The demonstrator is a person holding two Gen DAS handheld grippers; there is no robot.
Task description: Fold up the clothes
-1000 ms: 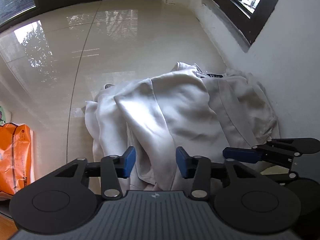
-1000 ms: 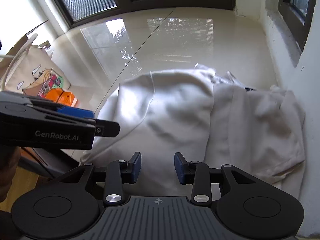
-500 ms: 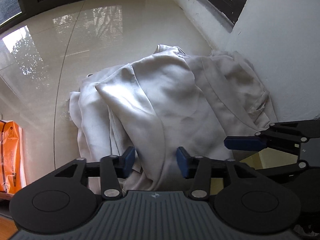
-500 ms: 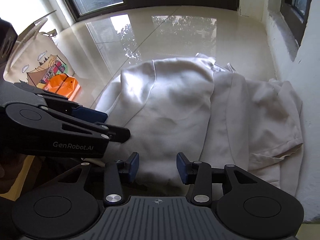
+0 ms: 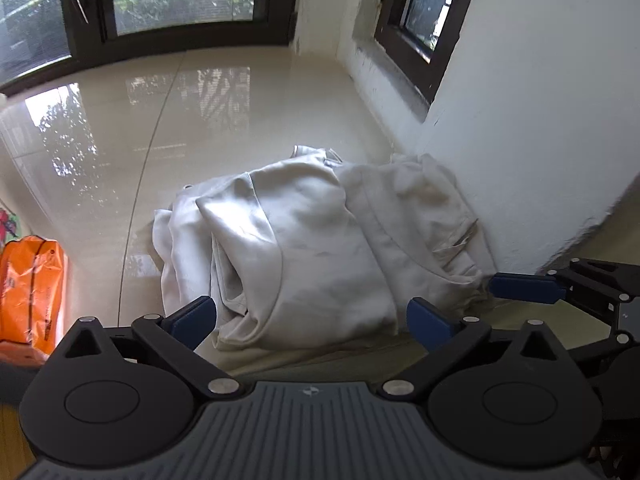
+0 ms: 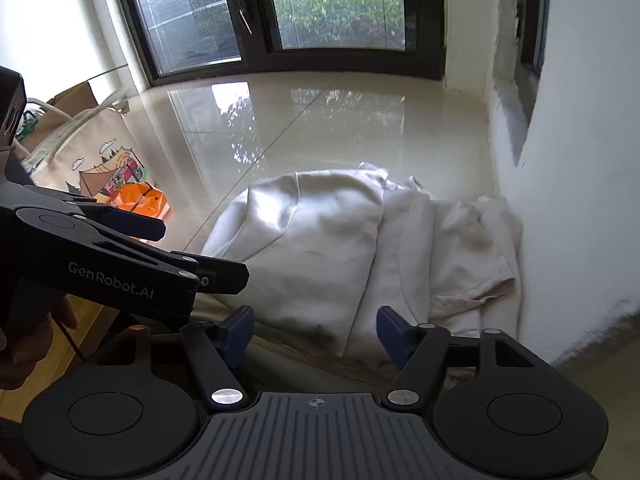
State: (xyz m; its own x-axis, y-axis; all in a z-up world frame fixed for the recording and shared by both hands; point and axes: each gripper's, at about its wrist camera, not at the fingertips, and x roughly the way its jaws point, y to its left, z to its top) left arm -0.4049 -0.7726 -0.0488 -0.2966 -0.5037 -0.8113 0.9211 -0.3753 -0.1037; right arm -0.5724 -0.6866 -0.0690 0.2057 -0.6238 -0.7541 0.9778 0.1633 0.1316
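Cream clothes (image 5: 320, 248) — orange bag (image 5: 28, 292) — glossy beige floor (image 5: 224, 120).

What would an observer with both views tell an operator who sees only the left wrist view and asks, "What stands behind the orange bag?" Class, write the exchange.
Observer: A tote printed with a tent stands behind the orange bag.
Operator: Do the right tongs hold the cloth?
Observer: No. They are open, have just been opening, and have nothing between them. The cloth lies beyond.
Operator: Is anyone in view?
Observer: Only a hand, low at the left edge.
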